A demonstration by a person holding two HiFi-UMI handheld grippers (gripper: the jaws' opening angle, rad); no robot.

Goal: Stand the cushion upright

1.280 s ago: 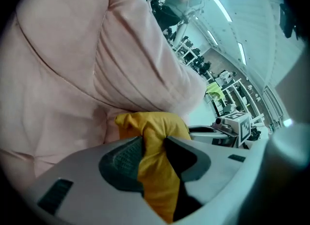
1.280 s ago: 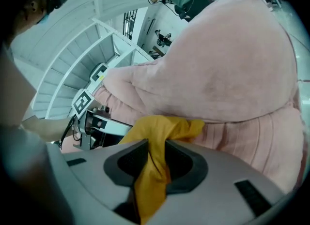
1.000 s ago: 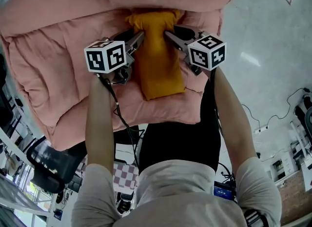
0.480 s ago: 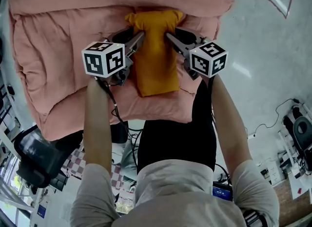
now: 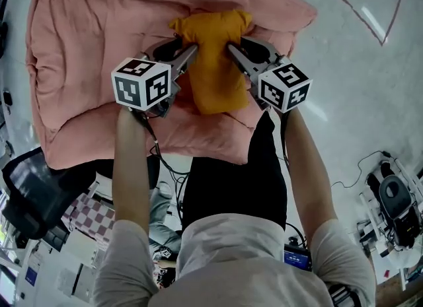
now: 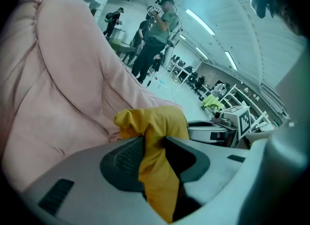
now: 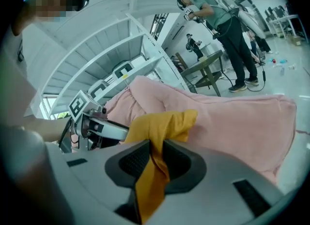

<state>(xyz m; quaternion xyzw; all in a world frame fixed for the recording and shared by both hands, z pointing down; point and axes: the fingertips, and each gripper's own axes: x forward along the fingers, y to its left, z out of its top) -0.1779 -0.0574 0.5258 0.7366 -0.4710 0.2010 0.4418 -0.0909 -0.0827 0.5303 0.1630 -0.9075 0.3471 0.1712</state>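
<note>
the yellow cushion (image 5: 215, 68) sits over the middle of a thick pink quilt (image 5: 86, 88), nearer the quilt's far edge, with its long side running toward the person. the left tongs (image 5: 188, 49) are clamped on the cushion's left side near its far end, and the right tongs (image 5: 232, 48) are clamped on its right side opposite. the fabric bunches up between them. in the left gripper view the left tongs (image 6: 152, 146) pinch a fold of yellow cloth (image 6: 155, 122). the right gripper view shows the right tongs (image 7: 156, 154) closed on a fold too (image 7: 164, 122), with the quilt (image 7: 232, 117) behind. whether the cushion's near end rests on the quilt cannot be told.
</note>
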